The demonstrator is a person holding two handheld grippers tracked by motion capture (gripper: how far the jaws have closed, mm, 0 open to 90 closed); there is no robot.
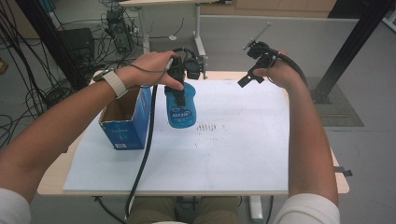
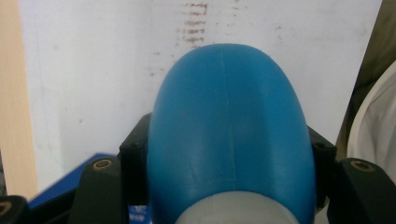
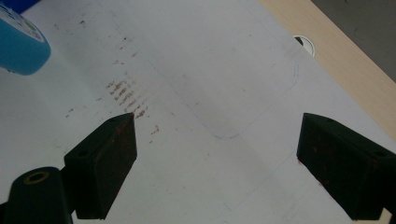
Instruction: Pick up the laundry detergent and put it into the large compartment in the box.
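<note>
A blue bottle (image 1: 181,108) with a printed label hangs above the white sheet, gripped near its top by my left gripper (image 1: 179,87). In the left gripper view the bottle (image 2: 231,130) bulges between the two black jaws, whose pads (image 2: 135,172) press on its sides. Its lower end also enters the right gripper view as a blue bottle (image 3: 21,42) at the top left. My right gripper (image 1: 254,70) is held up over the far right part of the table. Its jaws stand wide apart with nothing between them, right gripper (image 3: 217,161).
An open blue cardboard box (image 1: 125,116) stands at the left of the white sheet (image 1: 243,154), just beside the bottle. Brown smudges (image 1: 208,127) mark the sheet's middle. A black cable (image 1: 142,158) trails from the left gripper over the near edge. The wooden table edge (image 3: 327,51) has a grommet hole.
</note>
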